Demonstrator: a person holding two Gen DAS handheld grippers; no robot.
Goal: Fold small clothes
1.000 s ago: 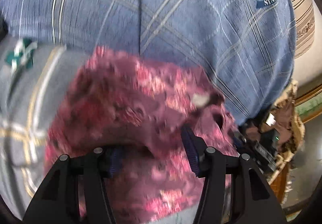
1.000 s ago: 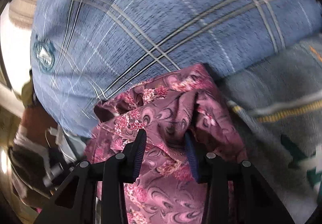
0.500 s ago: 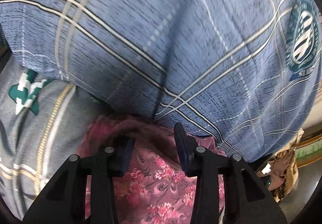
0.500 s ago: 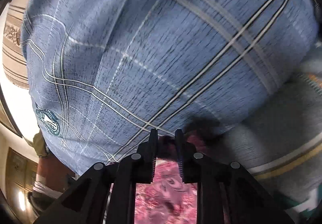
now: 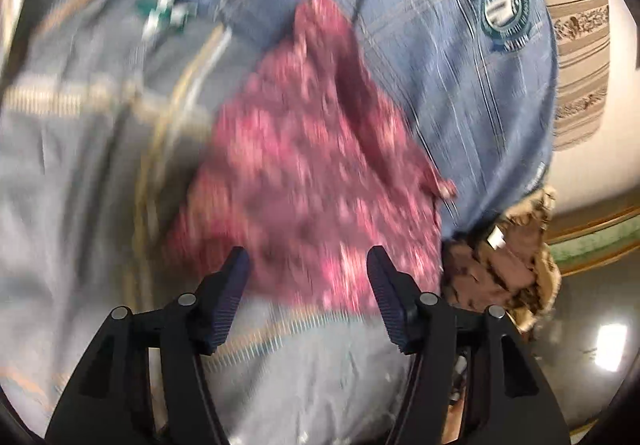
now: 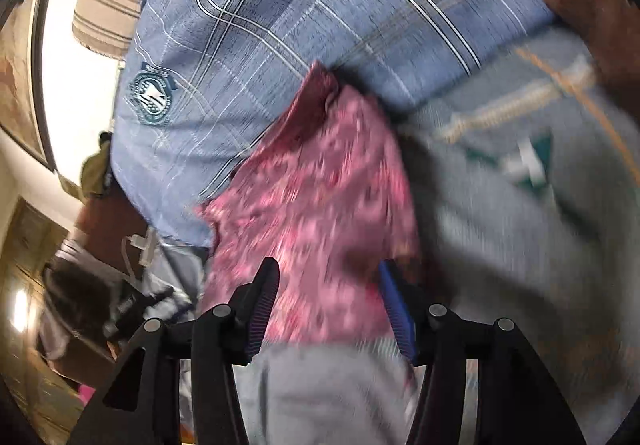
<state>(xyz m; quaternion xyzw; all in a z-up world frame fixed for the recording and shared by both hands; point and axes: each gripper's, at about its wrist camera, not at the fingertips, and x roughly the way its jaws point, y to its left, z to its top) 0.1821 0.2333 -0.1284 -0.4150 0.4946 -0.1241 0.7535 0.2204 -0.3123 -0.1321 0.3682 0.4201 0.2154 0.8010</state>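
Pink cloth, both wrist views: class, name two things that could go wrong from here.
1. Both grippers, left and right, stand open, so nothing pins the pink cloth; its fold may slacken.
2. The cloth lies against the blue pillow, near the bed's edge; a nudge could push it off.
3. Both views are blurred; a hasty re-grasp may also catch the grey sheet.

Both grippers, left gripper [image 5: 307,287] and right gripper [image 6: 328,303], have black plastic arms, silver screws and ribbed blue-purple pads [image 5: 230,295].
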